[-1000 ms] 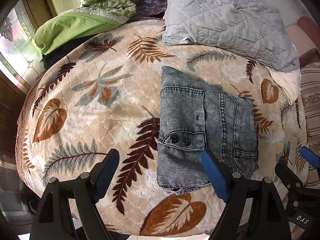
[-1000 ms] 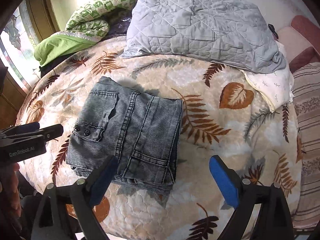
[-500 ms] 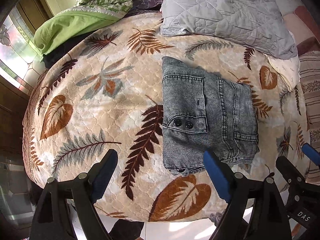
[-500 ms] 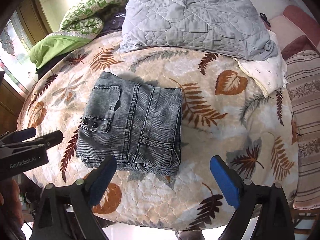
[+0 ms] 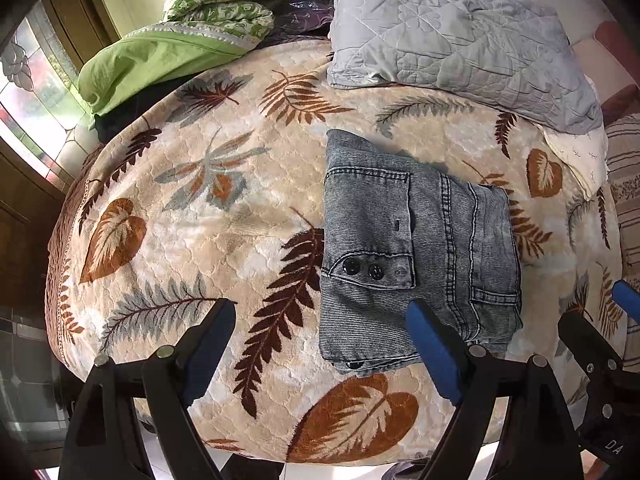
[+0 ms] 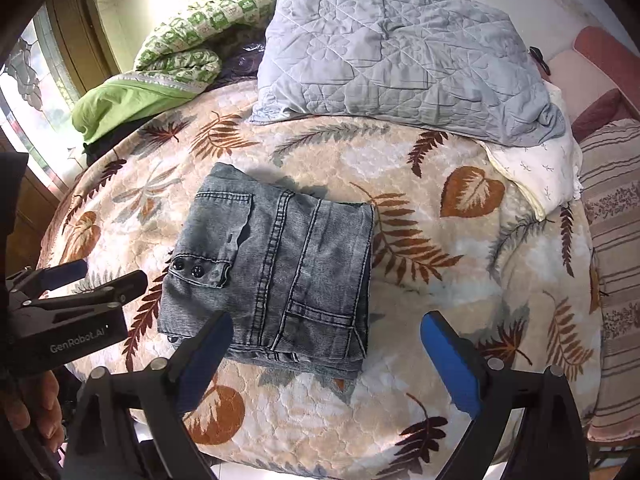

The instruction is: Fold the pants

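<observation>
The pants [image 5: 416, 248], grey washed denim, lie folded into a thick square packet on the bed, on top of a beige blanket [image 5: 224, 216] printed with brown and grey leaves. A pocket flap with 2 dark buttons [image 5: 362, 269] faces up on the packet's left part, and a stitched seam runs down its middle. The folded edges stack neatly on the side nearest the foot of the bed.

The left gripper [image 5: 320, 344] hangs above the near edge of the bed with its blue pads spread wide and nothing between them; its right pad sits in front of the pants' near edge in the left wrist view, though I cannot tell whether it touches. The right gripper [image 6: 326, 354] hangs just beside it, also spread wide and empty, its left pad over the packet's near corner. A hand [image 6: 36, 408] shows at the lower left of the right wrist view.

Behind the pants a grey quilted pillow [image 6: 392, 56] rests at the head of the bed, with a green patterned quilt [image 6: 180, 32] bunched to its left
</observation>
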Available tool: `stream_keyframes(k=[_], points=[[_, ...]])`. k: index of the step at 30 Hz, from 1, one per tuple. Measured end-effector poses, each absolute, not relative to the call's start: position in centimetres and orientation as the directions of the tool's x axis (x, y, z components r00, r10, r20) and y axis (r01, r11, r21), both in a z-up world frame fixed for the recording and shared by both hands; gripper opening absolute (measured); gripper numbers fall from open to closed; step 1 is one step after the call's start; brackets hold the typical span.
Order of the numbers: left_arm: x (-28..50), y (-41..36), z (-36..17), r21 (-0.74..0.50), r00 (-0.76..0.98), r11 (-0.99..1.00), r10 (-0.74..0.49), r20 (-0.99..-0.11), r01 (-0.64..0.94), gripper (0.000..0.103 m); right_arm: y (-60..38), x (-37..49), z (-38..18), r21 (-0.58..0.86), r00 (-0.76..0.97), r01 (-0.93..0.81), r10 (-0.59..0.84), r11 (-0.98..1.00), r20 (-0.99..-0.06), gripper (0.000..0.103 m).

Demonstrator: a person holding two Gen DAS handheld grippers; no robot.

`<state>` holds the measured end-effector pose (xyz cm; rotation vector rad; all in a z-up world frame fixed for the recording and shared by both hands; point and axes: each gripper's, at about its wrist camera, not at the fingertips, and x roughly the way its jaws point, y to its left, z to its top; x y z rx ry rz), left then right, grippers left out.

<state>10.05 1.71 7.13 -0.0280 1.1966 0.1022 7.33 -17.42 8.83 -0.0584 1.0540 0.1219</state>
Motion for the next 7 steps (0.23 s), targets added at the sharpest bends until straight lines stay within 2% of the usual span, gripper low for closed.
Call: stream_keyframes(k=[4,7], points=[[10.18,1.36,7.21,0.024,0.378,0.996,0.054,-0.924,-0.084,0.088,-17.23,7.89,8.57,0.019,0.49,-0.129,0.081,0.991,-0.868,0.096],[10.38,1.16,7.34,0.023,0.387,0.997,0.049,-0.921,-0.071,0.092,-17.15,7.94,8.15,0.028,0.482,-0.125,0.085,0.992,-0.872,0.096]])
